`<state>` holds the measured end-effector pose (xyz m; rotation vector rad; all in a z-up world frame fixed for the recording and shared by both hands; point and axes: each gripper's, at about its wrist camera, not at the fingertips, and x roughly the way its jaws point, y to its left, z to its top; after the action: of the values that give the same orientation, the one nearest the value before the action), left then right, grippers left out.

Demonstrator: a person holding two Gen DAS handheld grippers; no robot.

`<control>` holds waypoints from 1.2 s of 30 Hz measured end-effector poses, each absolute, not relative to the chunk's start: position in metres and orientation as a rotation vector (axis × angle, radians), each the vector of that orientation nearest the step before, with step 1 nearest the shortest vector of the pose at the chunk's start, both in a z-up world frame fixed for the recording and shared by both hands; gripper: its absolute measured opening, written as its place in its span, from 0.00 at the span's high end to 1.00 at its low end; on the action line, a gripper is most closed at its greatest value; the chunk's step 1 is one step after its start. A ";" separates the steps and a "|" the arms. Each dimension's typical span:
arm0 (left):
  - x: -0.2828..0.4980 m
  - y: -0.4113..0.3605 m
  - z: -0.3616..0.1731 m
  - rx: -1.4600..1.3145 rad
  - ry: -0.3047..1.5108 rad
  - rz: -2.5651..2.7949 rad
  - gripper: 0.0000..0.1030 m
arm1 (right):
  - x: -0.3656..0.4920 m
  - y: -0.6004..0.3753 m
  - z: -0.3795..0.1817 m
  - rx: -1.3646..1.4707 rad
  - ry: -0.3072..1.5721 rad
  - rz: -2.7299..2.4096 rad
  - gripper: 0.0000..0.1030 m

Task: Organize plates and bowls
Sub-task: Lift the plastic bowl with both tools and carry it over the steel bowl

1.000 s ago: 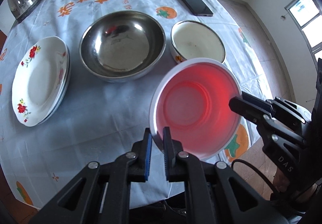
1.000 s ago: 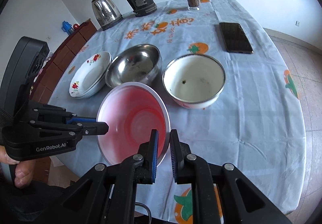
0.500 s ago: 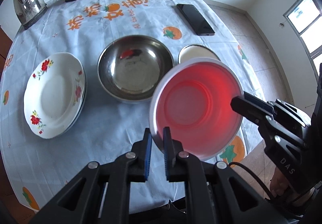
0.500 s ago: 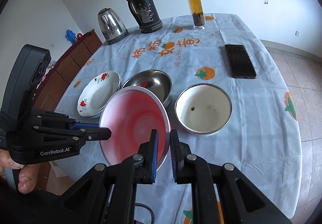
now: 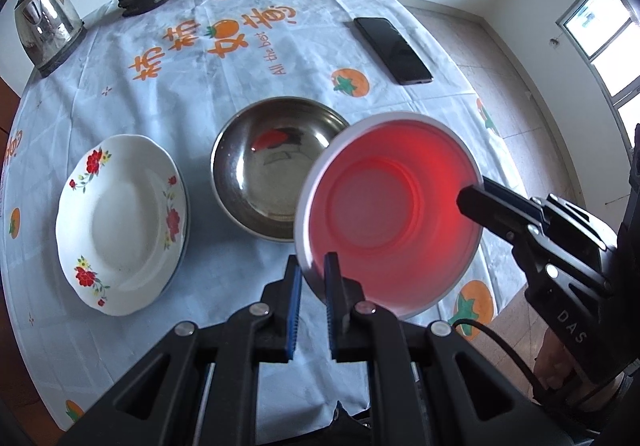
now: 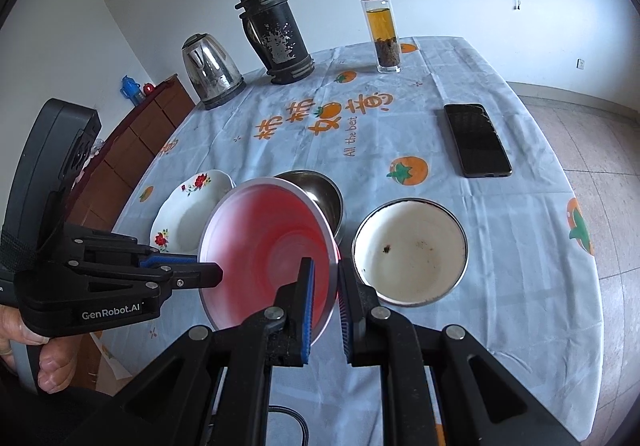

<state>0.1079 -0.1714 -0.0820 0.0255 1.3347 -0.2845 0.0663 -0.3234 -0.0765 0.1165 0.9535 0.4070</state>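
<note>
The left gripper (image 5: 310, 282) pinches the near rim of the red plastic bowl (image 5: 384, 221). The right gripper (image 6: 325, 286) pinches the other side. The bowl hangs tilted above the counter (image 5: 240, 57), over the steel bowl (image 5: 260, 173). It looks light, thin and bendy, so the rim is the best place to hold.

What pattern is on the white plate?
Red flowers with green leaves around the rim of the white plate, clearest in the left wrist view.
</note>
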 end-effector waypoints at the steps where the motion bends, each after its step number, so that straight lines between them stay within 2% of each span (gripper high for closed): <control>1: 0.110 -0.170 -0.082 0.024 1.335 -0.285 0.92 | 0.068 -0.322 -0.077 0.117 0.954 0.406 0.88; 36: 0.163 -0.140 -0.100 -0.009 1.393 -0.273 0.91 | 0.139 -0.286 -0.098 0.088 1.011 0.368 0.88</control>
<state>0.1633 -0.1403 -0.1002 -0.0091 1.3925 -0.2732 0.1387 -0.2856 -0.0982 0.0875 1.0110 0.3684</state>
